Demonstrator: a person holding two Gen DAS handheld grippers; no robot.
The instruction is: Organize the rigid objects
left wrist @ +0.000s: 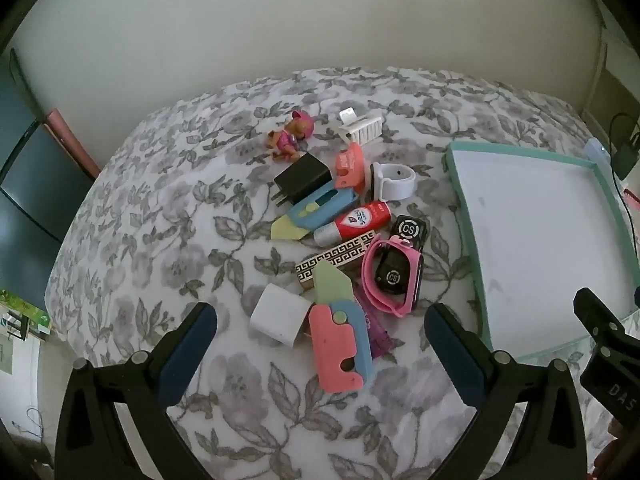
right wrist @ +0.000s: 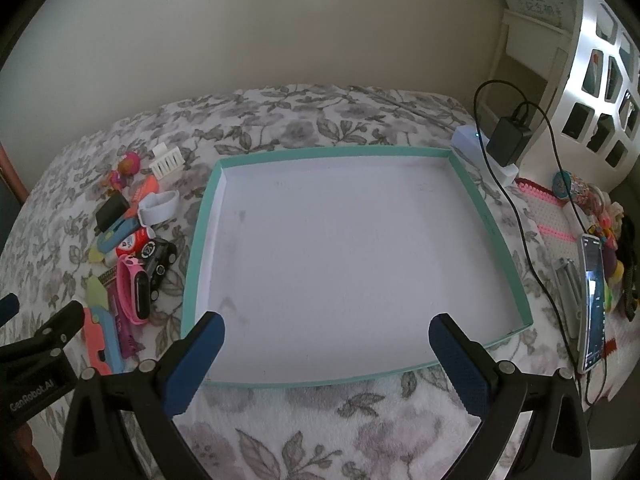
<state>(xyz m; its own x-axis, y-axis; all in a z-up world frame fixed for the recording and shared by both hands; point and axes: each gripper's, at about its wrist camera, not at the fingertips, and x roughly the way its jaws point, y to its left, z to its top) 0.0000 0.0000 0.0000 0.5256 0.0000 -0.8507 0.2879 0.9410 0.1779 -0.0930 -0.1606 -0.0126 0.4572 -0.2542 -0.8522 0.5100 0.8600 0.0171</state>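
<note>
A pile of small rigid objects lies on a floral bedspread (left wrist: 160, 216). In the left wrist view I see a pink and blue toy knife (left wrist: 340, 344), a white cube charger (left wrist: 280, 320), a pink watch (left wrist: 394, 276), a black charger (left wrist: 304, 178), a red tube (left wrist: 354, 222) and a pink toy dog (left wrist: 286, 140). My left gripper (left wrist: 320, 344) is open just above the near end of the pile. An empty shallow box with a teal rim (right wrist: 224, 168) lies to the right. My right gripper (right wrist: 326, 356) is open over the box's near edge.
A phone (right wrist: 592, 304), cables, a black adapter (right wrist: 510, 138) and small toys lie right of the box. A white lattice headboard (right wrist: 600, 80) stands at the far right. A plain wall runs behind the bed. A dark cabinet (left wrist: 24, 184) stands at the left.
</note>
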